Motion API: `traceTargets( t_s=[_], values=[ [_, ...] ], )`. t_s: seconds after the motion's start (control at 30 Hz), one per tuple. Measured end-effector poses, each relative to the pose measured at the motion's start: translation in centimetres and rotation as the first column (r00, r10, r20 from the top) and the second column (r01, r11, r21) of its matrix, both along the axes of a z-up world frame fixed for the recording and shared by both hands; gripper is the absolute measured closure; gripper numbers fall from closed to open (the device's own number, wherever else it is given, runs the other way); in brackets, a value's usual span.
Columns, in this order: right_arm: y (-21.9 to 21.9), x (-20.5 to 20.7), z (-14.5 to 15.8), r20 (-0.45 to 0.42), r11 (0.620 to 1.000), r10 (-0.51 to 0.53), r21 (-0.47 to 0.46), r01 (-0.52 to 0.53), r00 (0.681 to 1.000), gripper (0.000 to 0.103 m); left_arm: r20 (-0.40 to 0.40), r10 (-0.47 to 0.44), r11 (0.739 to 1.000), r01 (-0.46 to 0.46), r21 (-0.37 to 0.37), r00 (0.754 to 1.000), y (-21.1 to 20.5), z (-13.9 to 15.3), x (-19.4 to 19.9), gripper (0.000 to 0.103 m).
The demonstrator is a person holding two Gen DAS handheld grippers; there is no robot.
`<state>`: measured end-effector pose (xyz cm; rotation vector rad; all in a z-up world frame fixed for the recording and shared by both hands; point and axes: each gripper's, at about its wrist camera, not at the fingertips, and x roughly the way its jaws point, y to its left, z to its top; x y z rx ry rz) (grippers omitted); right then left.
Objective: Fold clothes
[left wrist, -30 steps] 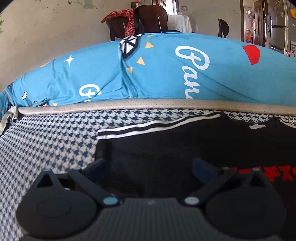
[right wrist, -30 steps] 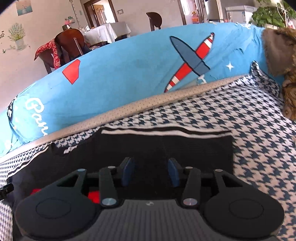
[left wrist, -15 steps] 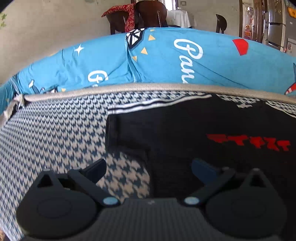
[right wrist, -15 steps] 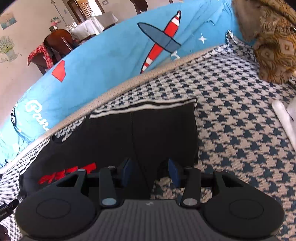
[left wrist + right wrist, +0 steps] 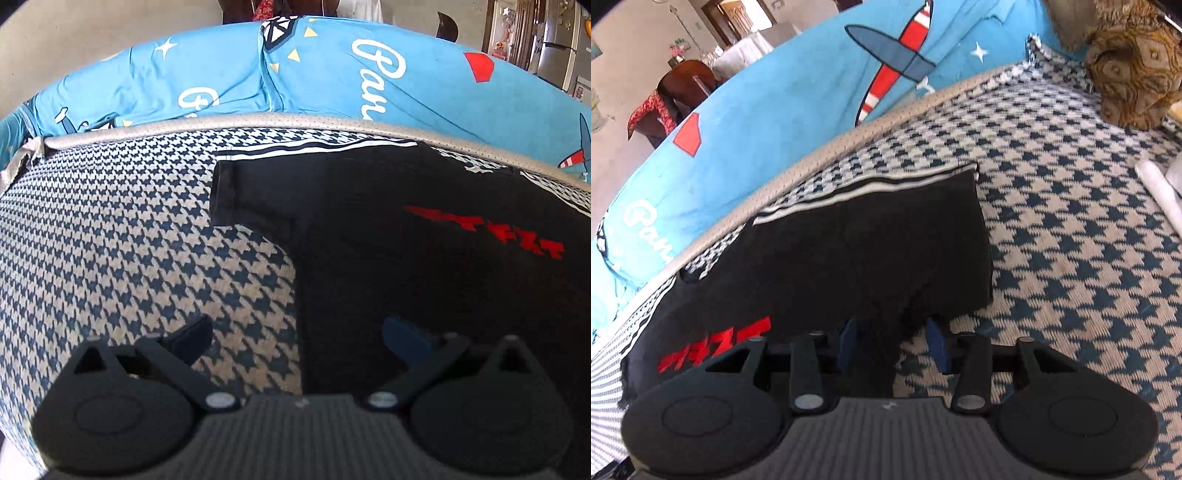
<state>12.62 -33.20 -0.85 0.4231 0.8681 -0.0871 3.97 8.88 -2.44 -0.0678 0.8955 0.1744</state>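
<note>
**Black T-shirt flat on the houndstooth cover**

Black T-shirt (image 5: 424, 229), red print up, lies spread on the houndstooth cover (image 5: 110, 240) before the blue cushion (image 5: 332, 74). Your left gripper (image 5: 297, 332) stands wide over its side edge, gripping nothing. Your right gripper (image 5: 892, 341) is closing, the shirt's edge between its jaws, not yet pinched.

Black T-shirt (image 5: 424, 206): soft matt cloth, flat red print, white-striped trim. Seat cover (image 5: 129, 236): coarse woven houndstooth fabric, navy on beige. Piping (image 5: 258, 120): perforated beige leatherette. Blue sheet (image 5: 332, 74): smooth printed cotton. Cushion (image 5: 1134, 62): brown patterned brocade. Gripper fingers (image 5: 940, 345): matt blue pads on black plastic.
</note>
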Motion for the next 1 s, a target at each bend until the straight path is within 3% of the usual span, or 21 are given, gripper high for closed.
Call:
traceTargets(
  t_s=[0.1,0.23,0.43,0.53,0.7,0.8,1.0],
  values=[
    [0.2,0.4,-0.1,0.04,0.999,-0.035,-0.033,0.036,0.999,0.096,0.003,0.003,1.0,-0.003,0.003,1.0,0.3,-0.1,-0.3,0.0],
    [0.2,0.5,0.5,0.108,0.992,-0.097,-0.075,0.105,0.989,0.098,-0.006,-0.005,1.0,0.005,0.0,1.0,0.5,-0.2,-0.5,0.0],
    [0.6,1.5,0.2,0.091,0.985,-0.111,-0.125,0.122,0.99,0.098,-0.031,-0.032,0.999,0.032,0.015,0.999,0.2,-0.9,-1.3,0.0],
    [0.6,1.2,0.5,0.076,0.982,-0.112,-0.142,0.122,0.991,0.093,-0.048,-0.026,0.999,0.027,0.018,0.999,0.3,-1.4,-2.2,0.0],
    [1.1,-1.3,2.1,0.098,0.982,-0.096,-0.156,0.11,0.991,0.07,-0.046,-0.018,1.0,0.019,0.021,0.999,0.3,-1.8,-3.9,0.0],
    [2.0,-3.2,2.5,0.106,0.979,-0.07,-0.184,0.089,0.992,0.068,-0.045,-0.007,1.0,0.007,0.01,0.999,0.4,-2.0,-4.8,0.0],
    [3.4,-6.9,2.6,0.093,0.987,-0.039,-0.149,0.053,0.995,0.066,-0.008,-0.001,1.0,0.001,0.024,1.0,0.0,-1.6,-6.4,0.0]
  ],
)
